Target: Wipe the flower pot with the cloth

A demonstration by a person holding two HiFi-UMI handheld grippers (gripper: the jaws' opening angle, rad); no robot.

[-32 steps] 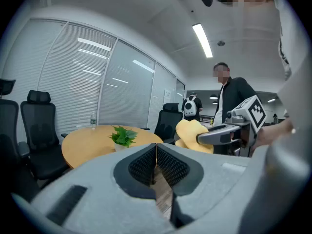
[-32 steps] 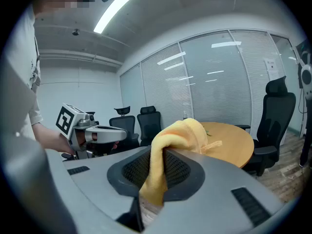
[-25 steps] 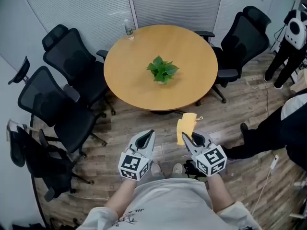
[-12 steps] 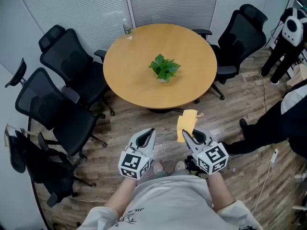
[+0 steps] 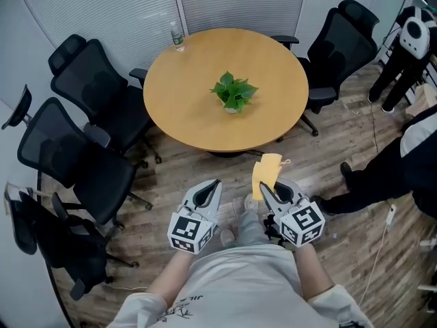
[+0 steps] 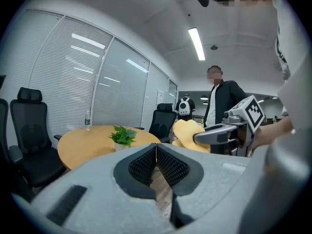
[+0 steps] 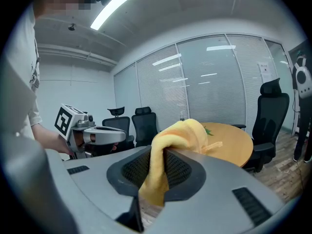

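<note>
Grips the yellow cloth (image 5: pixel 265 172) in the right claw (image 5: pixel 263 188), jaws clamped tight on it, one end sticking up. Has the left claw (image 5: pixel 214 184) shut, with nothing inside. Shows the flower pot (image 5: pixel 231 108) with green leaves near the middle of the round table (image 5: pixel 184 80), well apart from both claws. Has black chairs (image 5: pixel 89 108) around the table.

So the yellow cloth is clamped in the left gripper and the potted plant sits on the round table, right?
No: the yellow cloth is clamped in the right gripper, as the right gripper view shows. The potted plant does sit on the round table.
</note>
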